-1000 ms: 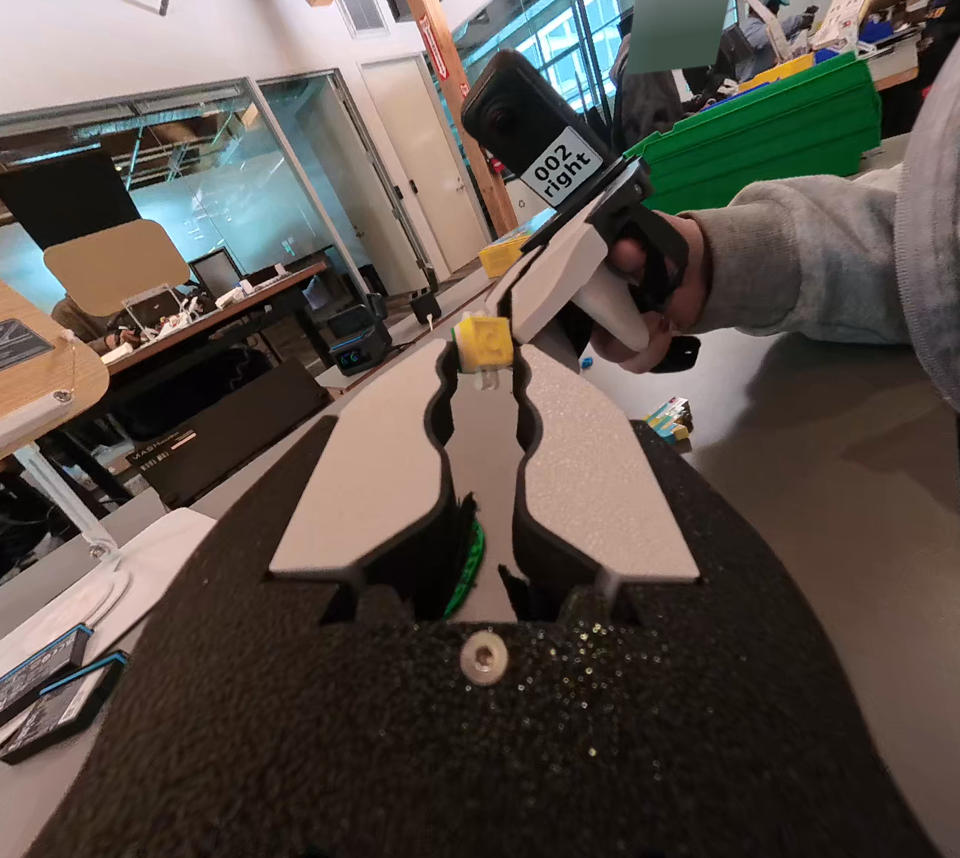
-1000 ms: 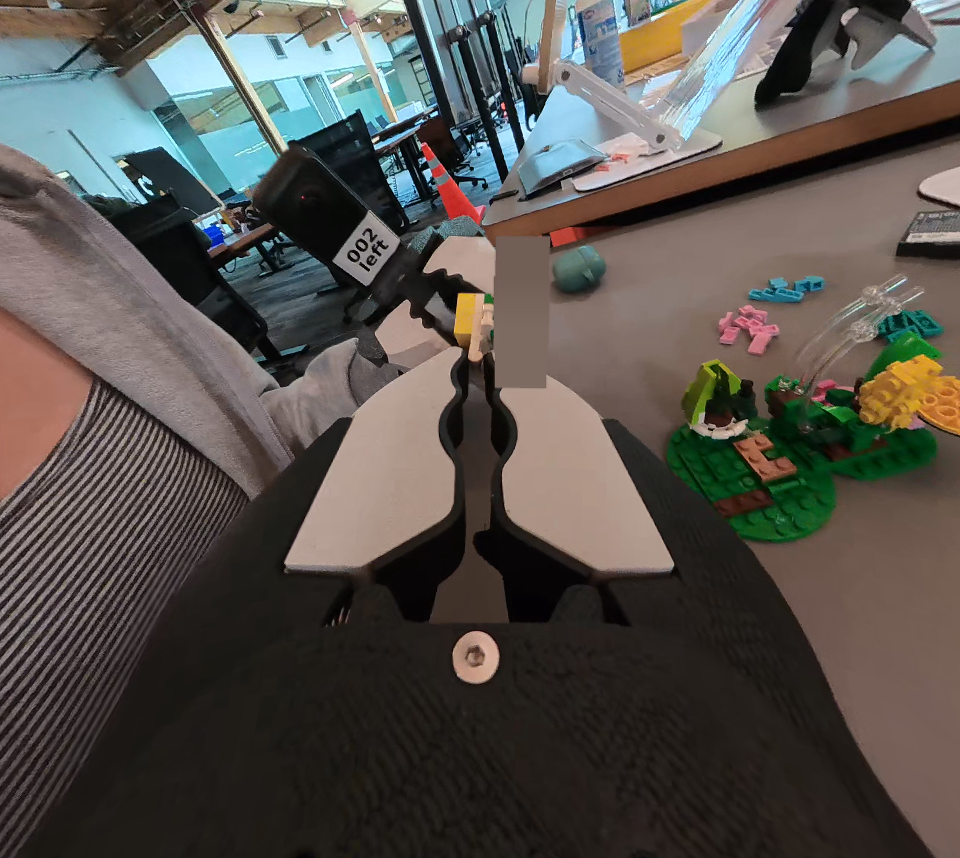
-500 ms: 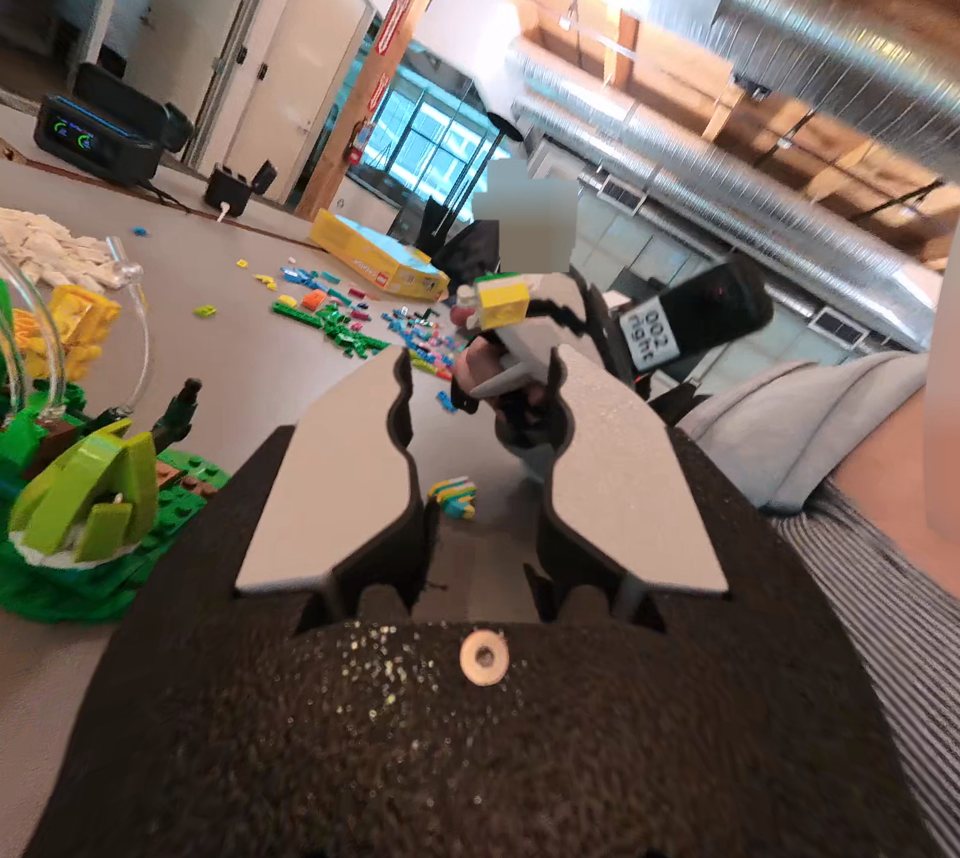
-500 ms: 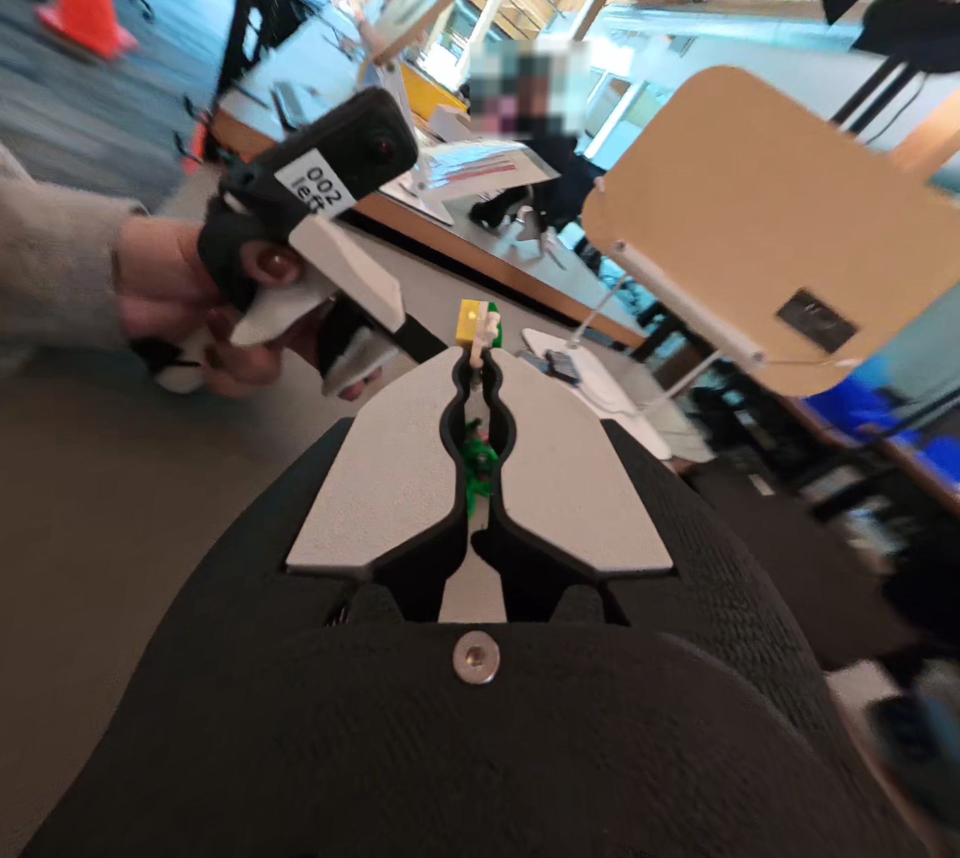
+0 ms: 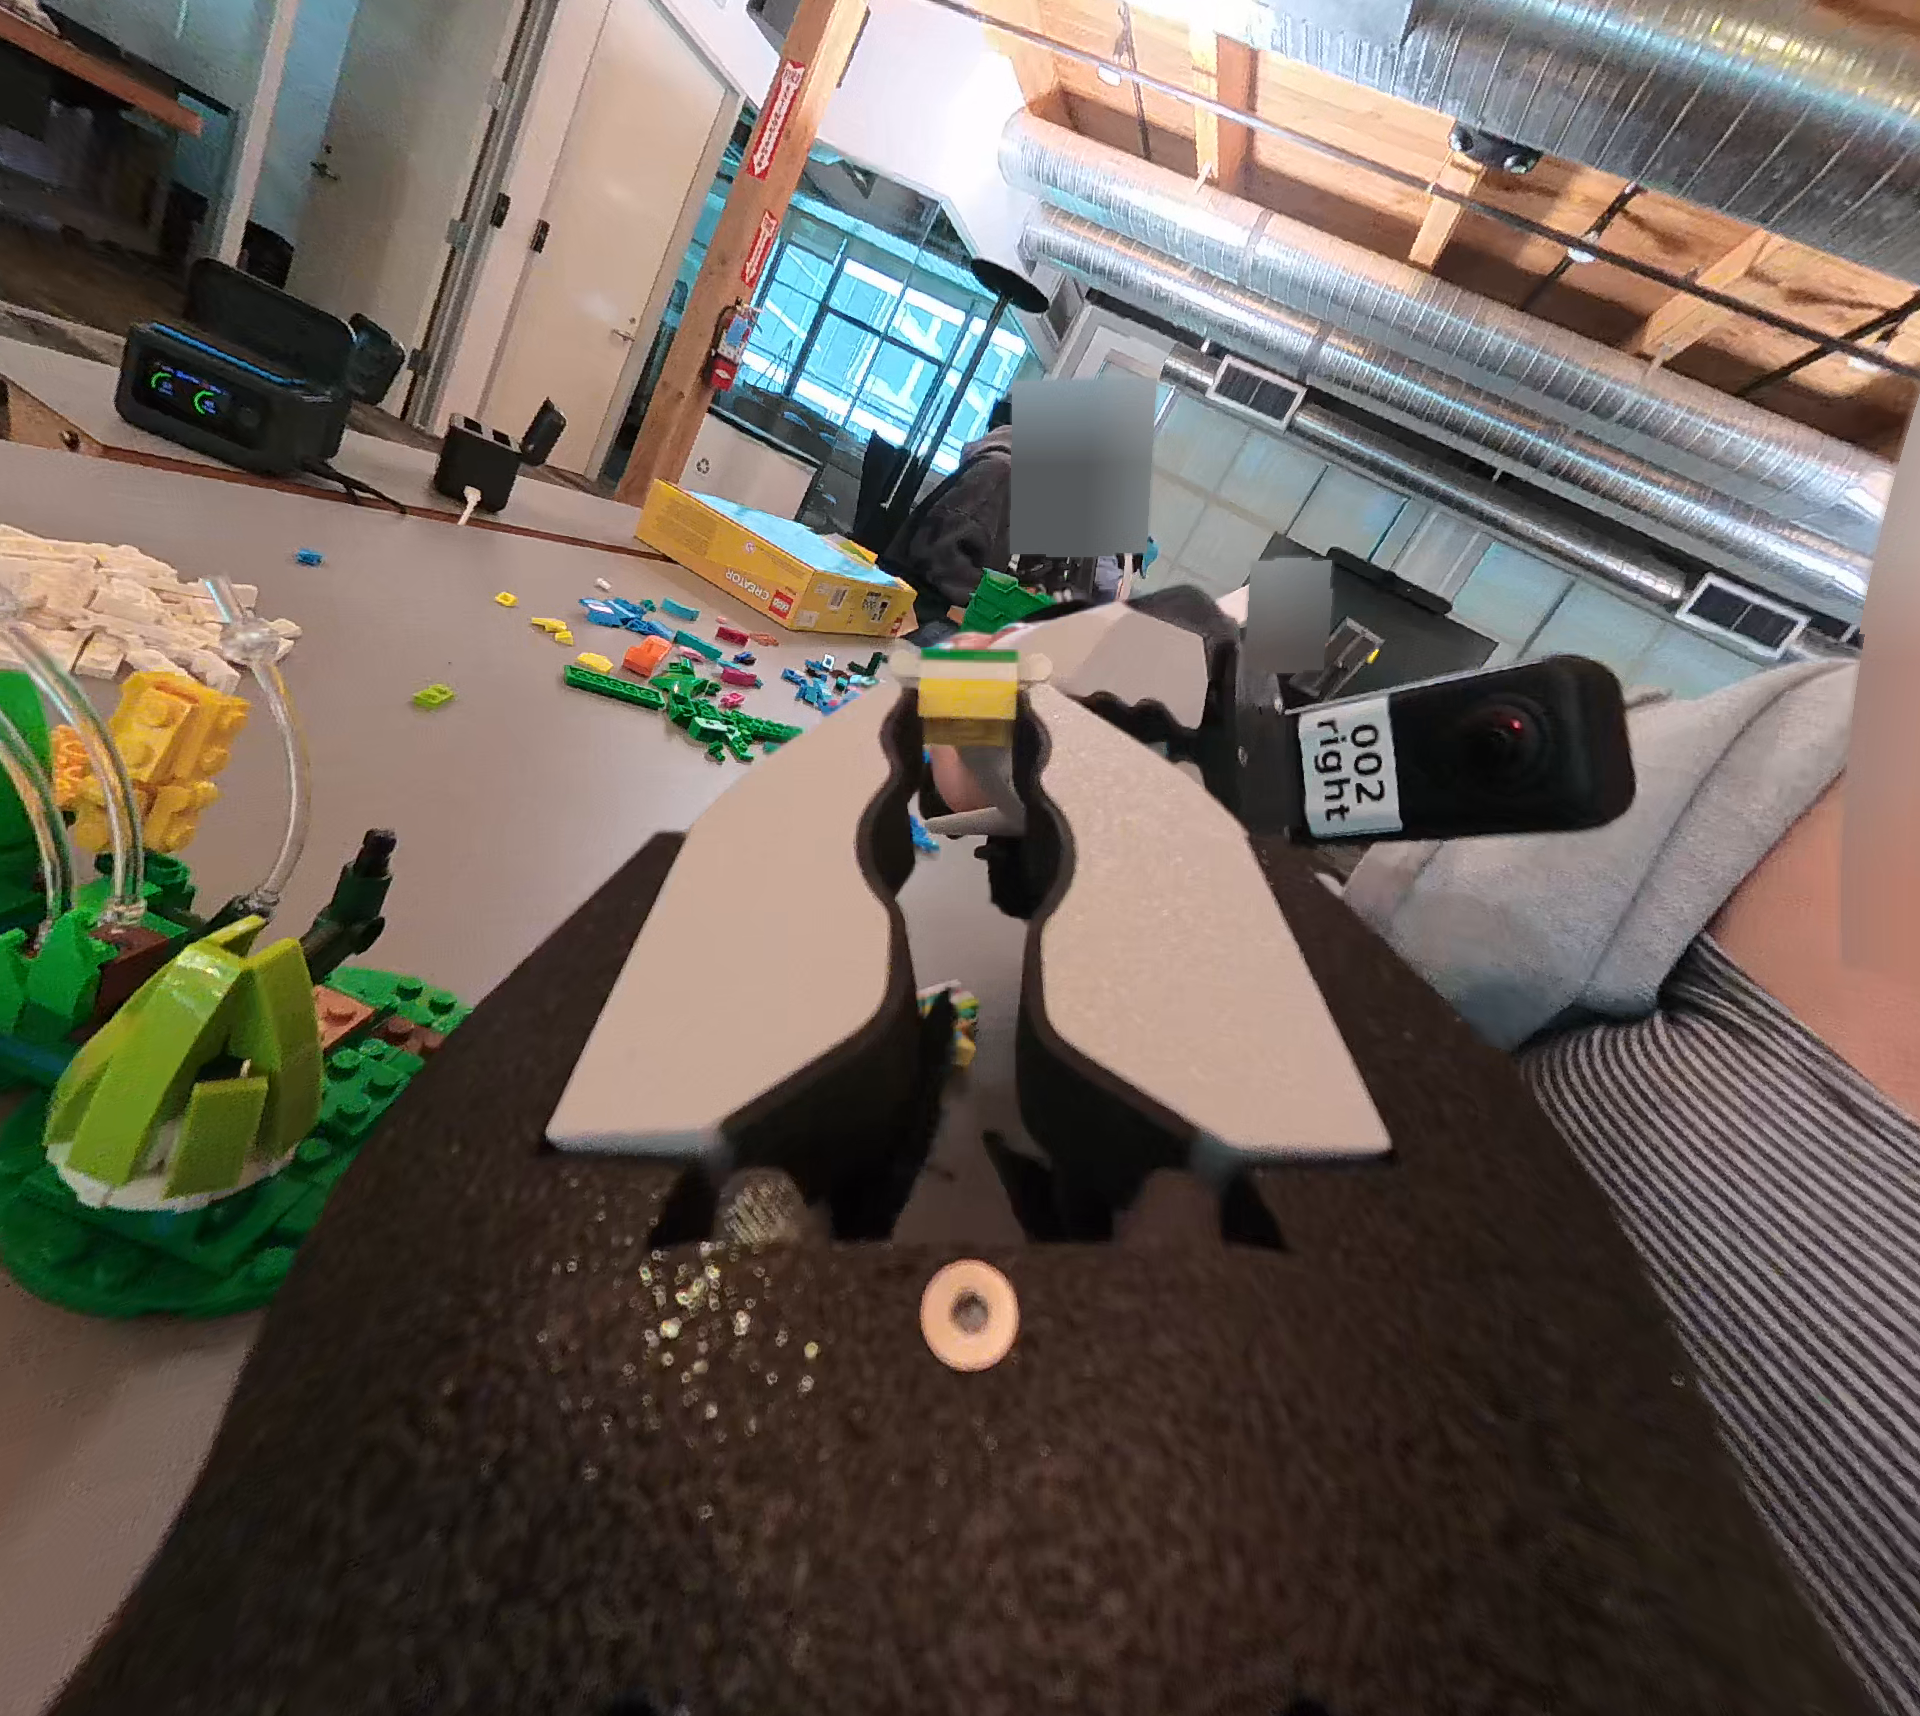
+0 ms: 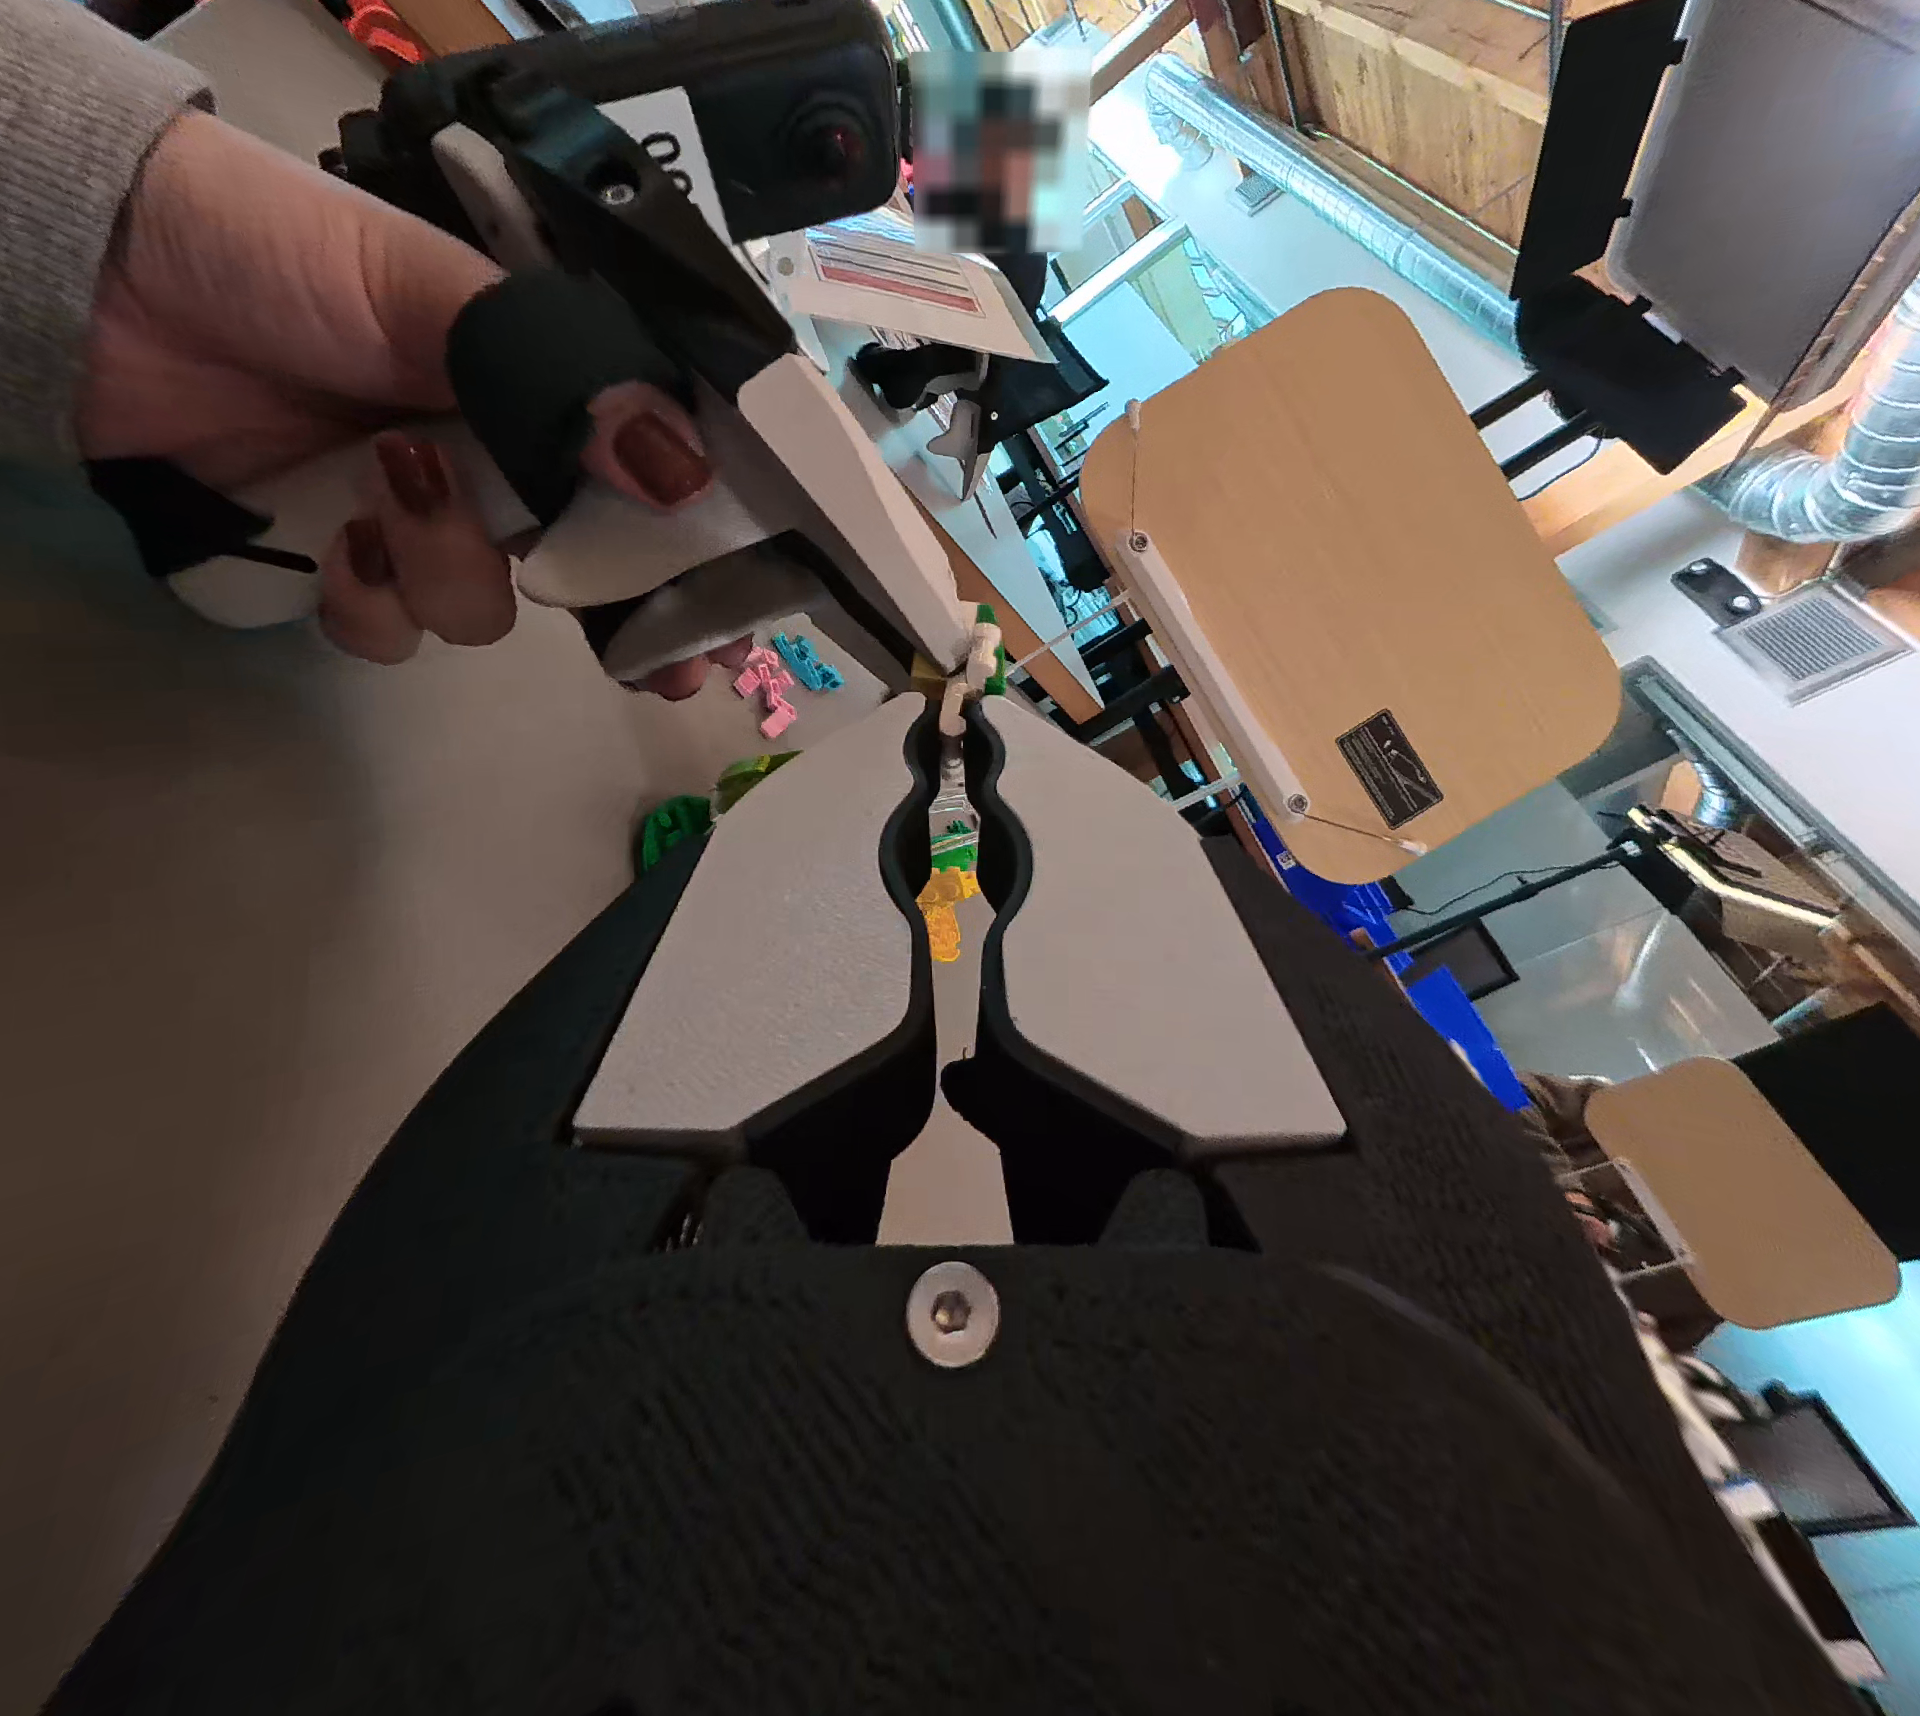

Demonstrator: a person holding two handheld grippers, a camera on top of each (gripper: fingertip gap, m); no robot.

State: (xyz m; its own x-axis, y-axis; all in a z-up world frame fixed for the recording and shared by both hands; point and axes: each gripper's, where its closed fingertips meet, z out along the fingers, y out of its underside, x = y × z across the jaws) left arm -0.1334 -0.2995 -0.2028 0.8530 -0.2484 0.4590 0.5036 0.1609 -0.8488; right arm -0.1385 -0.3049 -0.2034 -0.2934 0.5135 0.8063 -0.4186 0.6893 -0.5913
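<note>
1. The left gripper (image 5: 964, 710) has its fingertips clamped on the yellow brick of a small brick stack (image 5: 966, 690) (yellow, white, green on top), held right at the tips.
2. The right gripper (image 6: 954, 708) is closed on a cream peg (image 6: 951, 716) belonging to that same stack; its tips meet the left gripper's tips, so both hold one assembly in the air above the grey table (image 5: 499, 793).
3. Risk, as I judge it: both grips sit at the very tips, so any twist between the hands could pop the peg out or drop the stack.
4. A hand (image 6: 312, 440) wraps the left gripper's handle, angled down towards the right fingertips.
5. A green brick model (image 5: 177, 1126) stands left of the left fingers.
</note>
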